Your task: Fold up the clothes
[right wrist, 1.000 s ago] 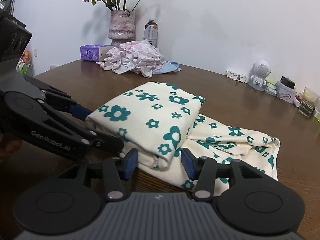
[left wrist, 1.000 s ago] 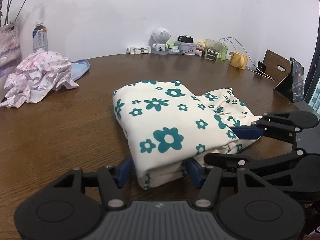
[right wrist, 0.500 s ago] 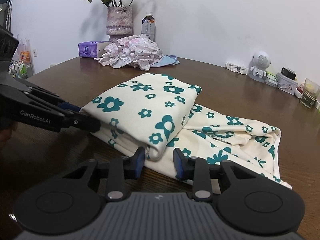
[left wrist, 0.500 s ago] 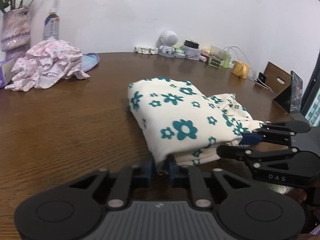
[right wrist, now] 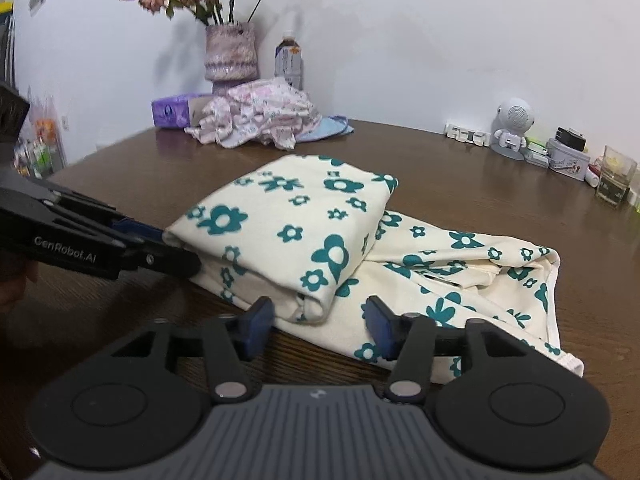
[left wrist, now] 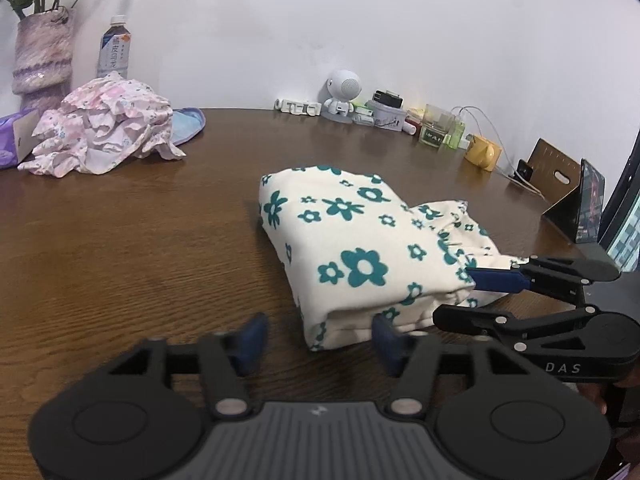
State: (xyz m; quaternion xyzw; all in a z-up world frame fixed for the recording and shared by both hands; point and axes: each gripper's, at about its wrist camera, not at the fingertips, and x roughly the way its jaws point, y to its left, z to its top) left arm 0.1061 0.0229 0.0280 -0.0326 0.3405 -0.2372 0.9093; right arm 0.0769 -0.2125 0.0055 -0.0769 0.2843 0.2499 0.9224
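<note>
Now, left gripper [left wrist: 316, 338]: jaws just opened wide; the garment's near corner sits between the pads but is not pressed.
Right gripper [right wrist: 316, 320]: jaws likewise just opened to a middling gap; the folded edge lies between them, unclamped.
Garment [left wrist: 352, 248]: cream cloth with teal flowers, folded over itself, flat on the table [left wrist: 140, 248] just ahead of both tools; a lower layer is seen spread out to the right in the right wrist view.
Risk: the top fold is judged likely to spring or slide off the lower layer if a pad drags its edge on withdrawal; a regrip may catch one layer only and undo the fold.
Pose: both tools are pointed down at a slant toward the table, side by side, converging on the same bundle.
Beyond: a pink pile [left wrist: 104, 128] is left well apart, near a vase [left wrist: 42, 56].
</note>
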